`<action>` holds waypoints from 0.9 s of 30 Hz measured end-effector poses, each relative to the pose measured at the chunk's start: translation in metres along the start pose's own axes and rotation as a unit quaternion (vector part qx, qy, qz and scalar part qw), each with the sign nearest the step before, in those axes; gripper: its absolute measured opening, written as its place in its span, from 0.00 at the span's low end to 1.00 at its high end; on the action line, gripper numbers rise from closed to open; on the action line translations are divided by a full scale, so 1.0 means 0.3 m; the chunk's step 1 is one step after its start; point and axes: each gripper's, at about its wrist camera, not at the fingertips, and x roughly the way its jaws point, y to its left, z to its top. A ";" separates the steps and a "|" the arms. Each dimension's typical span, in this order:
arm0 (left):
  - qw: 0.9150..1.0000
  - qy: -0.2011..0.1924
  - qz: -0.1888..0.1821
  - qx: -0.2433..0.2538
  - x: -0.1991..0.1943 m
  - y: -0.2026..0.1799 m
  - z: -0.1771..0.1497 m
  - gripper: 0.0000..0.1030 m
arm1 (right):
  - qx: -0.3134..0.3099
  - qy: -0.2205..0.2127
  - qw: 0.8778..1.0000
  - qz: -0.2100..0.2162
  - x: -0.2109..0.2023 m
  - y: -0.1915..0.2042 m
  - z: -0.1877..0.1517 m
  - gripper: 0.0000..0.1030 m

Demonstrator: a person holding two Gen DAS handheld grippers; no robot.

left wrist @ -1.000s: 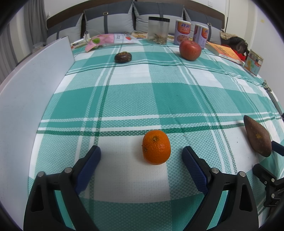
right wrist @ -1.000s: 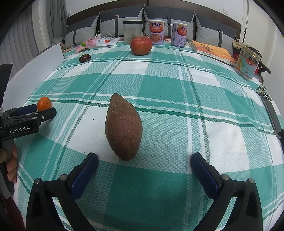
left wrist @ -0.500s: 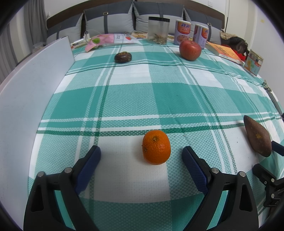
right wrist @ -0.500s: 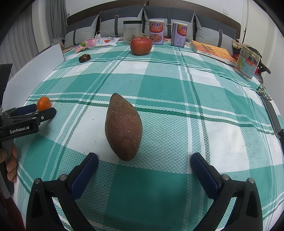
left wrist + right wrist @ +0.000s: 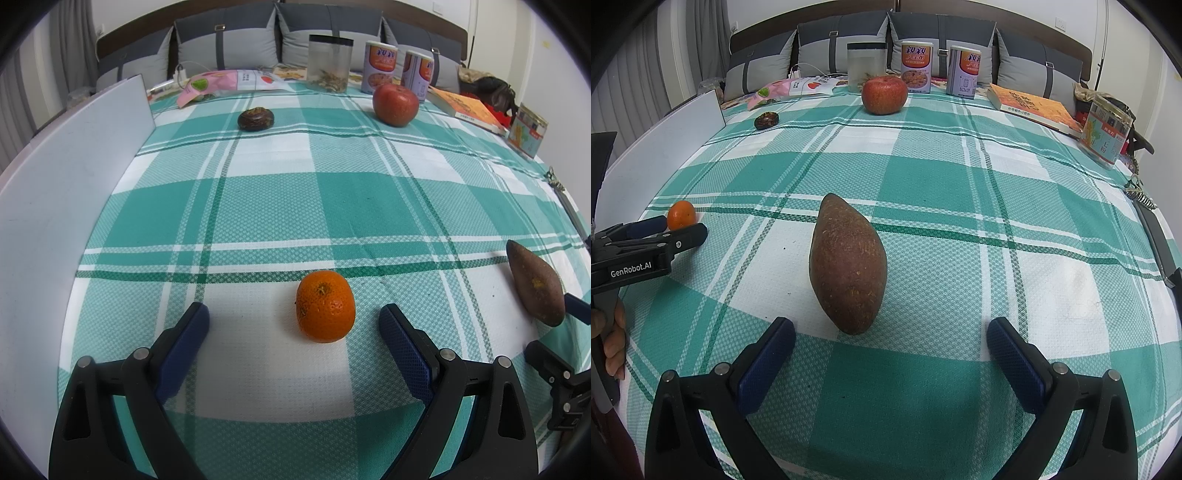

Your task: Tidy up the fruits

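Nothing has moved since the earlier frames; both grippers sit as they were.

Left wrist view: I count one orange [image 5: 325, 305], one apple [image 5: 395, 104], one dark round fruit [image 5: 255, 118], one sweet potato [image 5: 535, 286], two cans [image 5: 380, 66]. Left gripper [image 5: 294, 325] fingers spread wide, holding nothing; orange lies on the checked cloth [image 5: 295, 199] between the tips, touching neither. Its skin is bright, pitted, stem scar up.

Right wrist view: right gripper [image 5: 891, 341] fingers wide, empty. Sweet potato [image 5: 847, 267] lies just ahead of the tips, between them, lengthwise, reddish-brown, rough. Apple [image 5: 884, 94] well apart at the far edge.
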 end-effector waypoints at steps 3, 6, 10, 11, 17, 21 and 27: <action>1.000 0.000 0.000 0.000 0.000 0.000 0.000 0.91 | 0.000 0.000 1.000 0.000 0.000 0.000 0.000 1.00; 1.000 0.000 0.000 0.000 0.001 -0.002 0.000 0.91 | 0.000 0.000 1.000 0.000 -0.001 0.000 0.000 1.00; 1.000 0.003 -0.007 0.000 0.000 0.003 0.002 0.91 | 0.000 0.001 1.000 0.001 -0.001 0.000 0.000 1.00; 1.000 0.014 -0.020 0.007 -0.001 0.009 0.008 0.92 | 0.000 0.003 1.000 0.005 0.000 -0.003 0.001 1.00; 0.995 0.062 -0.078 0.012 -0.037 0.044 0.027 0.91 | 0.019 0.075 0.993 0.093 -0.023 -0.094 0.067 1.00; 0.997 0.064 -0.040 0.024 -0.047 0.005 0.055 0.91 | 0.002 0.102 0.990 0.095 -0.030 -0.097 0.142 1.00; 0.998 0.048 -0.004 0.029 -0.092 -0.010 0.075 0.91 | -0.003 0.102 0.990 0.093 -0.062 -0.091 0.208 1.00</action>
